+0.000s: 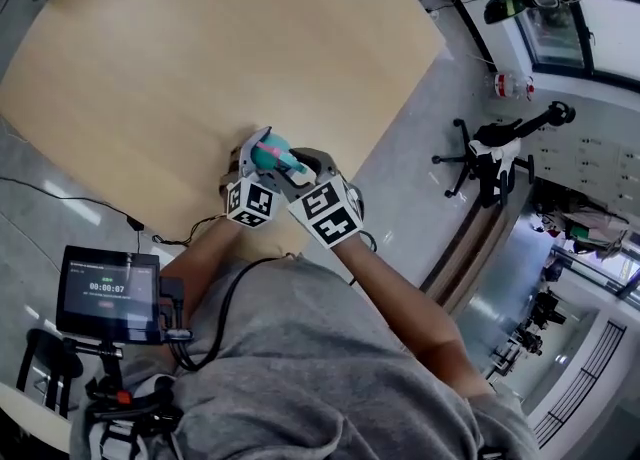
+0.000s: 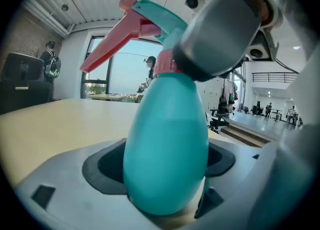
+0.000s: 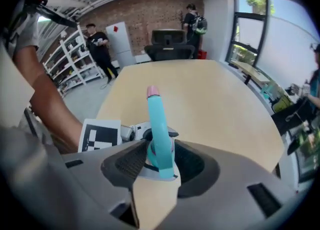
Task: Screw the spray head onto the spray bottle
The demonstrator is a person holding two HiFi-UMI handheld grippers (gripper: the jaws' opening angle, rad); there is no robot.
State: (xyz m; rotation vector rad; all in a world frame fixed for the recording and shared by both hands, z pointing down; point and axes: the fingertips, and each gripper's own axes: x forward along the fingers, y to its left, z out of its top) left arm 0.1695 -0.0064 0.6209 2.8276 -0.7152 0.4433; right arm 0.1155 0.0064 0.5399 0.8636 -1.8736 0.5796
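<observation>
A teal spray bottle (image 2: 167, 149) stands upright on the wooden table (image 1: 200, 48), close to its near edge. My left gripper (image 2: 165, 174) is shut on the bottle's round body, with a dark pad on each side. The teal spray head (image 3: 159, 124), with its pink trigger (image 2: 115, 41) and pink collar, sits on the bottle's neck. From above, my right gripper (image 3: 160, 161) is shut on the spray head at the collar. In the head view both grippers (image 1: 250, 163) (image 1: 295, 173) meet around the bottle (image 1: 272, 155), and their marker cubes hide most of it.
The table's front-right edge (image 1: 400, 108) runs close to the bottle. Past it, on the grey floor, stands an office chair (image 1: 490, 153). A tablet screen (image 1: 108, 293) is mounted at the person's left. People (image 3: 97, 44) and shelves (image 3: 70, 56) are far behind the table.
</observation>
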